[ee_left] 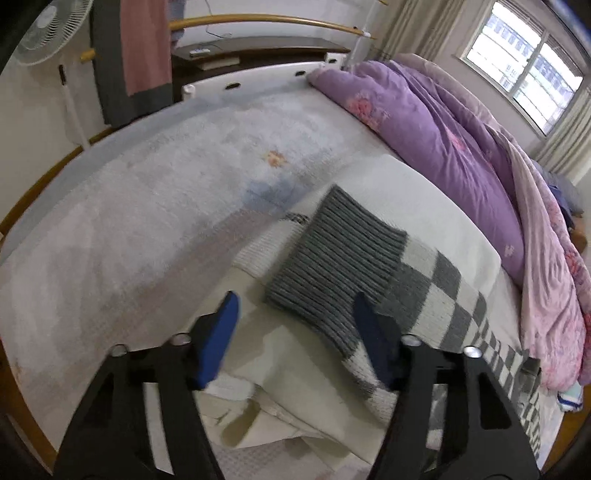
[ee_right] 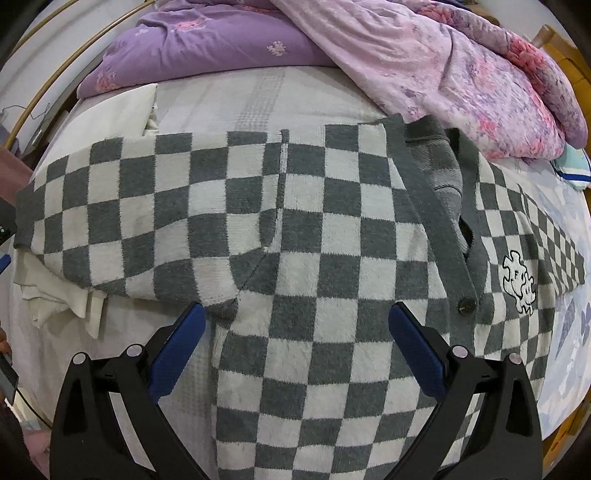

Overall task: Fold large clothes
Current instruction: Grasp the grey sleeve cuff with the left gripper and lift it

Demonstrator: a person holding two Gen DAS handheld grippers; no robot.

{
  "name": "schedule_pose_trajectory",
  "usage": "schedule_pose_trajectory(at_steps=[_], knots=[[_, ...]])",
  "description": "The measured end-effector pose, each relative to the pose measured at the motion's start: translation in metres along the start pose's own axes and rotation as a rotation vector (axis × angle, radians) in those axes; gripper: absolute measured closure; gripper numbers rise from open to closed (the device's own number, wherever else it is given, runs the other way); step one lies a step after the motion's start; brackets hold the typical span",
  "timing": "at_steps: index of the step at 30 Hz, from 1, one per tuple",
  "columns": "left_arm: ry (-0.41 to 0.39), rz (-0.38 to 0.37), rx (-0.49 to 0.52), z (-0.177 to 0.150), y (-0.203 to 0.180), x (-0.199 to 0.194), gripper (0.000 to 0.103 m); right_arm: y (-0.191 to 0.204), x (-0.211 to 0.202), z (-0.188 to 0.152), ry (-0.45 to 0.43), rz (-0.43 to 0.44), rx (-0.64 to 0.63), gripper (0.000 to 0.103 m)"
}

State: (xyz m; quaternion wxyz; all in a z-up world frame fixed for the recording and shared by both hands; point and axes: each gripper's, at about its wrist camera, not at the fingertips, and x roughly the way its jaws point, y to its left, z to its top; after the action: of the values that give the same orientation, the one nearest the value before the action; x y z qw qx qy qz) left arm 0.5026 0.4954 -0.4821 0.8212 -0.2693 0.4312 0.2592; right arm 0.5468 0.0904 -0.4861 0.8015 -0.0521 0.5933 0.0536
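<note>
A grey-and-white checkered knit cardigan (ee_right: 321,236) lies spread on the bed, front up, with a grey button band and a small white patch on the chest. One sleeve stretches out to the left in the right wrist view. Its ribbed grey cuff (ee_left: 332,262) lies in front of my left gripper (ee_left: 295,310), which is open and empty just above it. My right gripper (ee_right: 295,317) is open and empty, hovering over the cardigan's body near the armpit.
A purple and pink floral quilt (ee_right: 388,51) is heaped along the far side of the bed. Cream folded cloth (ee_left: 406,199) lies under the sleeve end. A pale fluffy blanket (ee_left: 147,206) covers the bed. A fan (ee_left: 51,29) stands past the bed's edge.
</note>
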Motion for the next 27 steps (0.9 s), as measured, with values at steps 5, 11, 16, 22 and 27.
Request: schedule_pose_trajectory(at_steps=[5,11,16,22,27], knots=[[0.027,-0.013,-0.001,-0.005,0.000,0.009,0.072,-0.004,0.007,0.002,0.001,-0.005,0.016,0.008],[0.015,-0.049,0.016,-0.006,0.001,0.008,0.095,-0.001,0.017,0.005,-0.012,0.001,-0.005,0.008],[-0.052,-0.079,0.052,-0.002,-0.012,-0.022,0.096,0.003,0.035,0.010,-0.036,0.035,-0.021,0.009],[-0.177,-0.172,0.170,0.000,-0.056,-0.096,0.096,0.010,0.089,0.017,0.029,0.115,-0.014,0.082],[-0.249,-0.281,0.251,-0.005,-0.104,-0.147,0.096,0.027,0.128,0.009,0.148,0.322,-0.021,0.092]])
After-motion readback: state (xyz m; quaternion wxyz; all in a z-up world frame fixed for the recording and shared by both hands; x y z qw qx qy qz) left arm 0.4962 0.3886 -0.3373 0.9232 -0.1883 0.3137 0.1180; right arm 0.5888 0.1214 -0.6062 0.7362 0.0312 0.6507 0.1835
